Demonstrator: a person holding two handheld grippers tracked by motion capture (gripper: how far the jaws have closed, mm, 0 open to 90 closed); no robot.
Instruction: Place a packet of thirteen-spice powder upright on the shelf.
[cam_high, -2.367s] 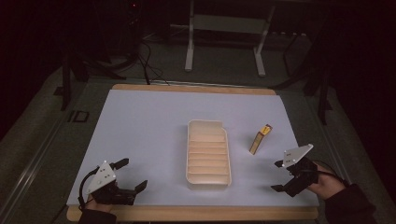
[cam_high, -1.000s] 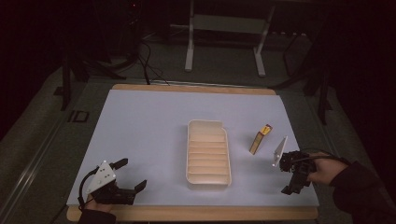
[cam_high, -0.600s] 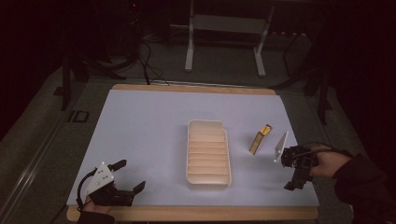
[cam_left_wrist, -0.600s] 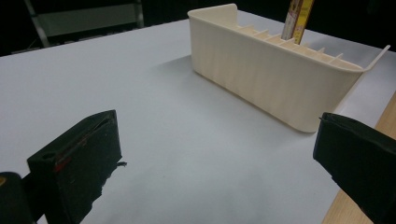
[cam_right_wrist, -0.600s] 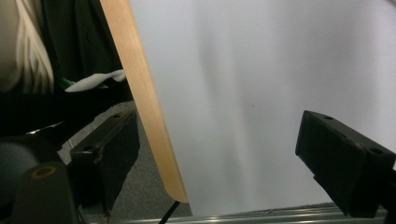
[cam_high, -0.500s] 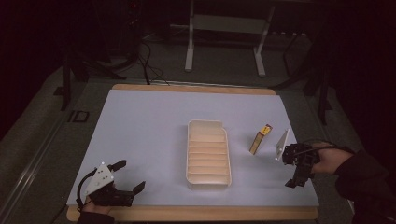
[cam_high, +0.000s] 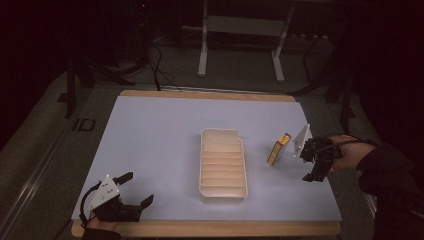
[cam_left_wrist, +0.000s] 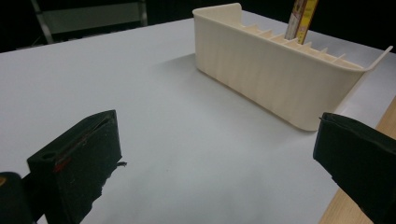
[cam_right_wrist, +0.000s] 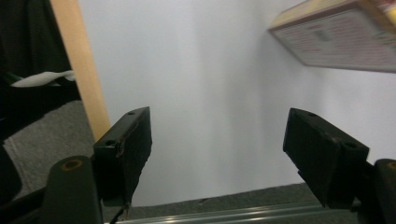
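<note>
A cream ribbed tray (cam_high: 223, 165) lies in the middle of the white table top. To its right a small tan box (cam_high: 278, 149) with a red and yellow end stands upright. My right gripper (cam_high: 311, 167) hovers just right of the box and apart from it. Its jaws are open and have just been closing a little, with nothing between them (cam_right_wrist: 217, 154); the box (cam_right_wrist: 341, 39) sits off to the upper right in the right gripper view. My left gripper (cam_high: 136, 189) rests open at the table's near left corner, facing the tray (cam_left_wrist: 271, 88).
The table's wooden front edge (cam_high: 210, 229) runs close under the left gripper, and the same wooden strip (cam_right_wrist: 79, 70) lies beside the right gripper. Grey floor, cables and a metal stand (cam_high: 240, 25) lie beyond the far edge. Bare table top stretches left of the tray.
My right gripper has risen and drifted towards the far side, closer to the box. The left gripper has stayed where it was.
</note>
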